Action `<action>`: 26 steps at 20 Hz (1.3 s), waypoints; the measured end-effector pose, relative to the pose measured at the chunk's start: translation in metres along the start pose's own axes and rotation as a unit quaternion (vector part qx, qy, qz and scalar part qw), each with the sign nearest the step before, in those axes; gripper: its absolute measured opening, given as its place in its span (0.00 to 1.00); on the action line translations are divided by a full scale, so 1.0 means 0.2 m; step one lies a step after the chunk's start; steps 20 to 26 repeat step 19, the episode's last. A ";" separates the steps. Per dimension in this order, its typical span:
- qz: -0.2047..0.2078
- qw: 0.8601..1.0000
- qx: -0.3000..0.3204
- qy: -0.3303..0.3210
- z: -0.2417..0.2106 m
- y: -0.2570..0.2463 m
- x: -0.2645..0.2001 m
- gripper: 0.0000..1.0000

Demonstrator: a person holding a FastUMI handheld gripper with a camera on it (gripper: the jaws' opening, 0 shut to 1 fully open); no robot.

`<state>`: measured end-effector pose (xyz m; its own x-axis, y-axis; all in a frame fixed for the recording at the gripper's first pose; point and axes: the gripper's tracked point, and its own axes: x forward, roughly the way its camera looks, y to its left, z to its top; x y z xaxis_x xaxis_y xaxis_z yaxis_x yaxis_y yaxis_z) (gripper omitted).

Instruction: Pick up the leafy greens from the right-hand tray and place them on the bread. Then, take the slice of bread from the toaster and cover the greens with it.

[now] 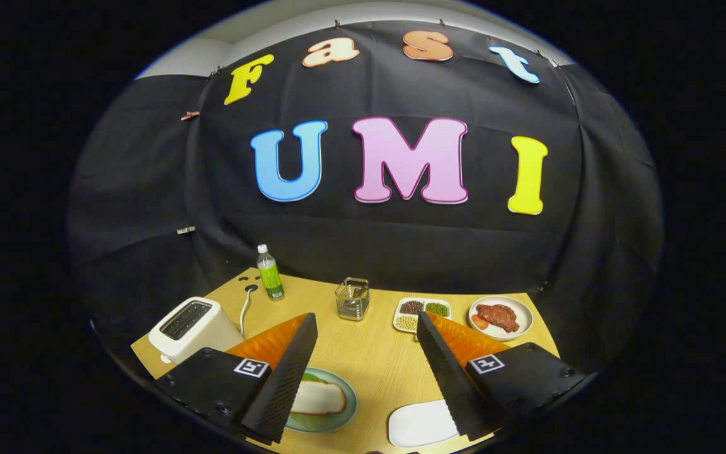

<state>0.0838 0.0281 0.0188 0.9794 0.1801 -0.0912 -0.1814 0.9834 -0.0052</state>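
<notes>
My gripper is open above the wooden table, its fingers spread wide with nothing between them. A pale green plate lies just inside the left finger, which hides part of it. On the plate rests a slice of bread, with a strip of bright leafy green showing at its far edge. A white toaster stands beyond the left finger; its top slots look dark. A white tray lies by the right finger, and its visible part is bare.
At the back of the table stand a green bottle, a small metal rack, a white dish of beans and a plate of meat. The toaster's cord runs to the table's back edge.
</notes>
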 end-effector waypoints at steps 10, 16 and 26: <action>-0.064 0.997 -0.018 -0.036 0.03 -0.11 -0.47 0.98; -0.079 0.996 -0.005 -0.033 0.04 -0.06 -0.47 0.98; -0.079 0.996 -0.009 -0.040 0.06 -0.02 -0.45 0.98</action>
